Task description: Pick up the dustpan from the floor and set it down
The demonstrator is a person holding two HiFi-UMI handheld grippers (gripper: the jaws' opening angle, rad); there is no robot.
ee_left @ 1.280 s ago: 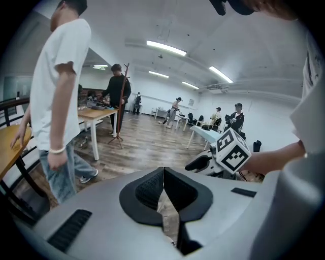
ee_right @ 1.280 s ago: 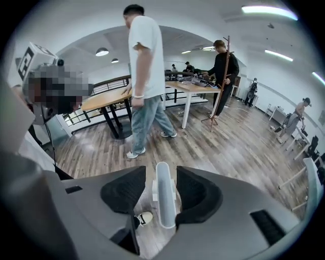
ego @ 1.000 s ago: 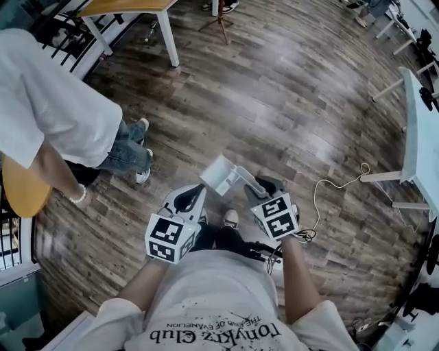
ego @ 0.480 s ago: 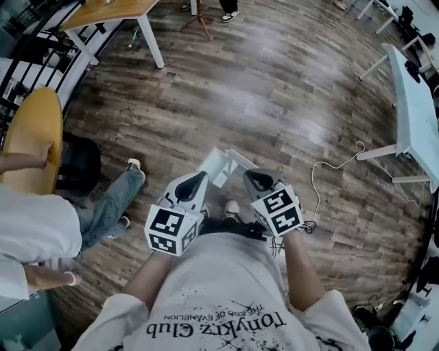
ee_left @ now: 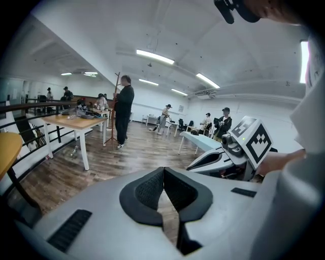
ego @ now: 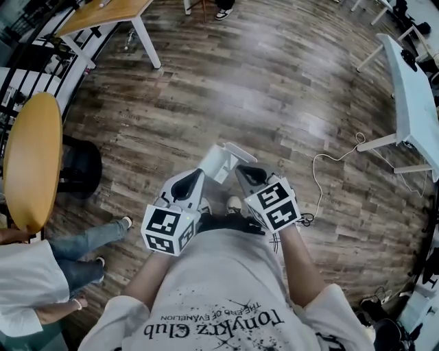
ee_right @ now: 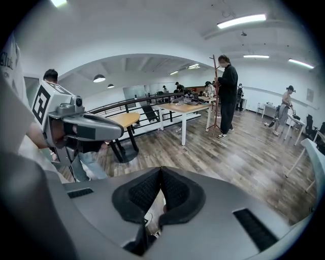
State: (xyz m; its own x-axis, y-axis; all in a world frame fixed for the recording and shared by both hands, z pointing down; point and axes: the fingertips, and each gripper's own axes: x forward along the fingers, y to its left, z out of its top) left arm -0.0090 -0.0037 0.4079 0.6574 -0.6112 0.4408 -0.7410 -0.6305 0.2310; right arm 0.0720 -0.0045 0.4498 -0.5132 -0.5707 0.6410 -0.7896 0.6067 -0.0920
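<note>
The white dustpan (ego: 219, 162) hangs just above the wood floor, in front of my feet in the head view. My right gripper (ego: 242, 171) meets it from the right. Its jaws have just been closing and now stand shut on the dustpan's handle. In the right gripper view the black pads (ee_right: 172, 190) meet, and only a pale strip shows beneath them. My left gripper (ego: 199, 177) sits against the pan's left side, its pads (ee_left: 152, 190) closed with nothing between them. Neither gripper view shows the pan itself.
A round yellow table (ego: 31, 158) and a black stool base (ego: 81, 168) stand to the left. A wooden table (ego: 103, 10) is at the top left and a white table (ego: 411, 89) at the right. A cable (ego: 319, 185) lies on the floor. A bystander in jeans (ego: 75, 253) stands at the lower left.
Both grippers and the dustpan have risen and drawn closer together. The dustpan's handle now sits at the right gripper's tip. The bystander in jeans has shifted toward the lower left.
</note>
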